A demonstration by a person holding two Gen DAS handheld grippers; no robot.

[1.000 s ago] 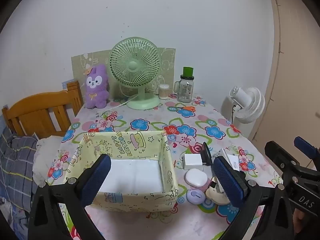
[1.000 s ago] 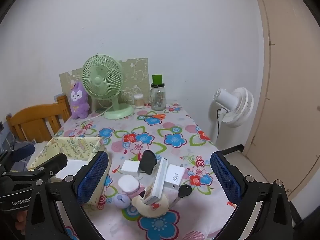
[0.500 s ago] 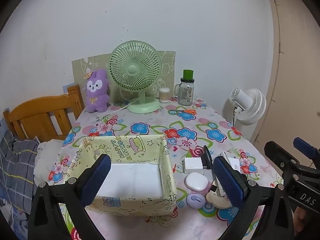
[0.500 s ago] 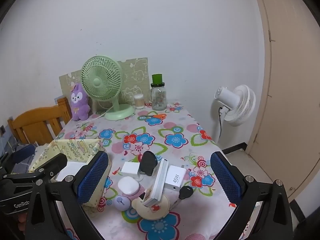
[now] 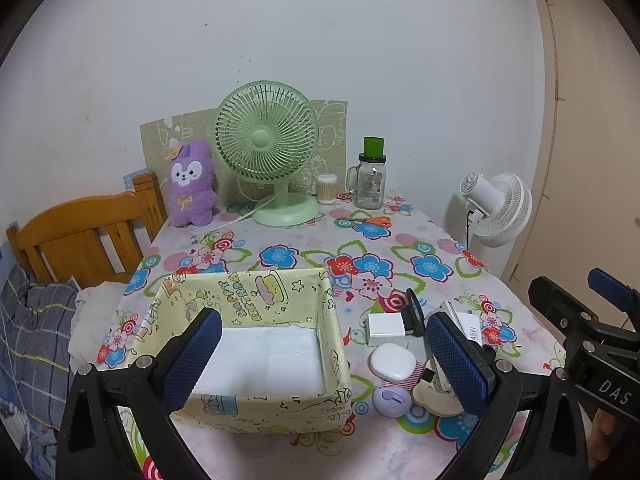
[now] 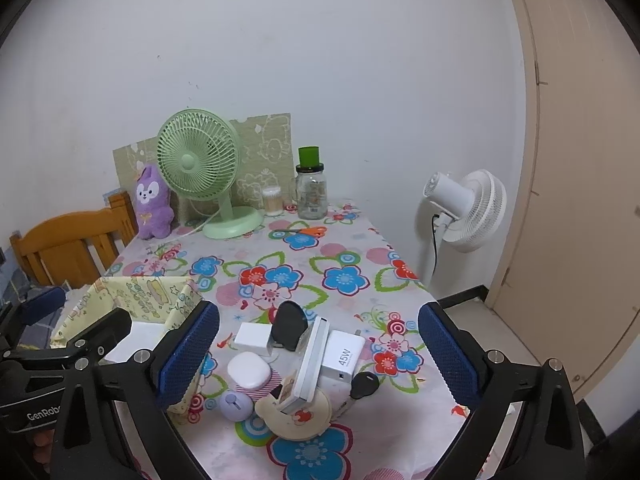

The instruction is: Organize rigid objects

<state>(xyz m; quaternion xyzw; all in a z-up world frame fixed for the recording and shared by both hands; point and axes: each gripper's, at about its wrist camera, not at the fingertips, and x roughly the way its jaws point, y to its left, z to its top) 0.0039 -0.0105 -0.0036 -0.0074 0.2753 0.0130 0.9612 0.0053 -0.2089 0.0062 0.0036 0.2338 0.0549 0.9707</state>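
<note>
A yellow fabric box (image 5: 256,404) with a white bottom sits open at the table's front left; it also shows in the right wrist view (image 6: 136,292). To its right lies a cluster: a white square charger (image 6: 252,337), a white oval case (image 6: 248,370), a small lilac round case (image 6: 236,403), a black round stand (image 6: 291,326), a white device upright in a cream holder (image 6: 310,364), a 45W charger (image 6: 343,354) and a black key (image 6: 363,385). My left gripper (image 5: 320,356) is open above the box. My right gripper (image 6: 318,360) is open above the cluster.
At the back of the floral table (image 6: 344,276) stand a green fan (image 5: 267,148), a purple plush (image 5: 191,188), a glass jar with green lid (image 5: 371,178), a cotton swab pot (image 5: 327,189) and orange scissors (image 5: 368,221). A wooden chair (image 5: 80,232) is left, a white fan (image 5: 496,210) right.
Both grippers have pulled back and risen slightly, so the table looks a little farther away. Nothing on the table has moved and both grippers stay open.
</note>
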